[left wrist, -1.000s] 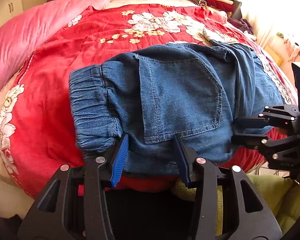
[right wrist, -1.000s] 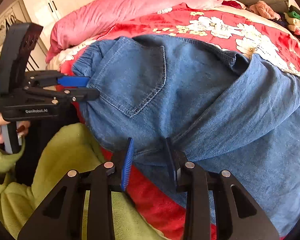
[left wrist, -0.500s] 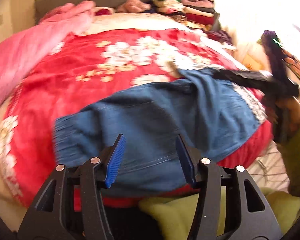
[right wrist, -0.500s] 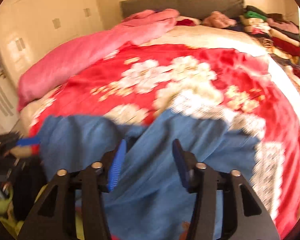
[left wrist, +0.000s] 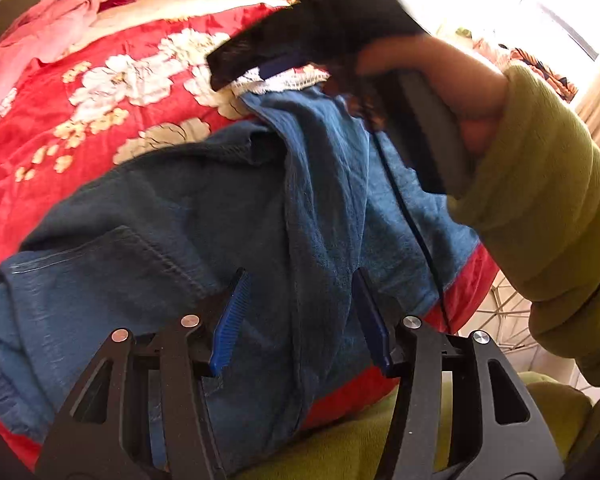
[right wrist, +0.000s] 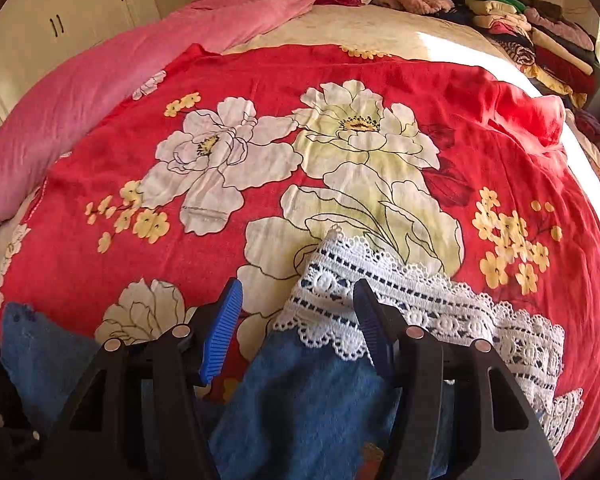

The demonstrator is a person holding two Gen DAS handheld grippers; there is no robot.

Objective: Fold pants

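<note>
denim pants (left wrist: pixel 228 216) beneath open left hand-held gripper (left wrist: pixel 300 316)

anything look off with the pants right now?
Yes. The pants lie bunched and crooked on the red blanket, one leg ridged over the other, lace hem askew. Both grippers, left and right, are open.

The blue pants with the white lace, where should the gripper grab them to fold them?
Probably at the white lace cuff of the pants. It lies flat on the red blanket as a free end, right before the right gripper, whose jaws stand open. Come from the near edge, one jaw sliding under the hem.
</note>
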